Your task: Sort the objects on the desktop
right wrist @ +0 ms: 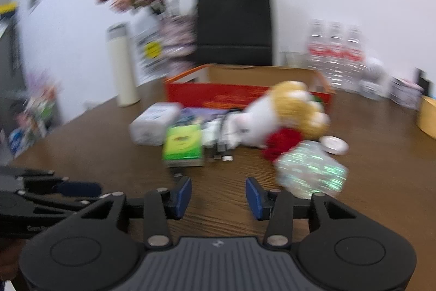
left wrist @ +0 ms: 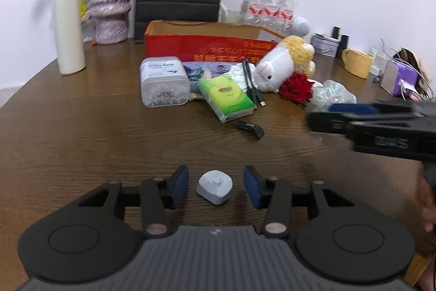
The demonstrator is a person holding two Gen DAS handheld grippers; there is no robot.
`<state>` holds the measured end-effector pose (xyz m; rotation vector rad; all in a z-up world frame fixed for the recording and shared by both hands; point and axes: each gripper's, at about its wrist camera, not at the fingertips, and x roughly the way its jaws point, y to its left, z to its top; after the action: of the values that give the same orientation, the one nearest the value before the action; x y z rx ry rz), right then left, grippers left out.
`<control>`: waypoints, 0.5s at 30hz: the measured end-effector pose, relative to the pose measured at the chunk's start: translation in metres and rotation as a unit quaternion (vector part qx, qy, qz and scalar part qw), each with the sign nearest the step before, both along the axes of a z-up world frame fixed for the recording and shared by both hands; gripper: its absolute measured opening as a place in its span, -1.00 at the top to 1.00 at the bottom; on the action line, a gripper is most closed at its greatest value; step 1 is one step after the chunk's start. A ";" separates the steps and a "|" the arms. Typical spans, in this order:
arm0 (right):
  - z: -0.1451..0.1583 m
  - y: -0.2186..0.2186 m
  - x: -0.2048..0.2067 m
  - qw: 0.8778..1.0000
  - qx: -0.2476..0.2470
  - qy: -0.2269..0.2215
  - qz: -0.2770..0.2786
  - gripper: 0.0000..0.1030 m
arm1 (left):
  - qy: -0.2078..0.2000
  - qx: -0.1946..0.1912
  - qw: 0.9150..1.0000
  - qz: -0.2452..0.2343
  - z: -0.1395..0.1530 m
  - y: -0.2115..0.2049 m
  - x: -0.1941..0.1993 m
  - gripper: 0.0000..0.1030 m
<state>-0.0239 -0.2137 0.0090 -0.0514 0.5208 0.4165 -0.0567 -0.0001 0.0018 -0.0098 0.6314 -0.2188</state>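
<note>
My left claw (left wrist: 215, 187) is spread around the small white charger (left wrist: 215, 187) on the desk (left wrist: 95, 133), pads clear. Right claw (right wrist: 218, 198) apart, empty. Risk: charger sits skewed, so closing may twist it out.

Place: home or office desk, cannot tell which.
Signs: wooden desk (left wrist: 81, 127), flower vase (left wrist: 109, 8) and bottled water (left wrist: 268, 8) along its far edge.
</note>
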 end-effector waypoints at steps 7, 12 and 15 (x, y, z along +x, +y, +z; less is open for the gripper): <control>-0.011 0.044 0.041 0.998 -0.024 0.036 0.048 0.46 | -0.008 0.002 1.000 0.018 -0.001 0.012 -0.001 0.45; -0.022 0.070 0.060 0.995 -0.057 0.058 0.059 0.71 | -0.026 -0.010 0.999 0.035 0.005 0.025 -0.002 0.45; -0.022 0.076 0.054 0.994 -0.068 0.051 0.064 0.79 | -0.038 -0.011 0.998 0.043 0.010 0.026 -0.005 0.45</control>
<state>0.0297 -0.1381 -0.0131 -0.1963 0.6490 0.5094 -0.0612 0.0261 0.0115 -0.0500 0.5511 -0.1431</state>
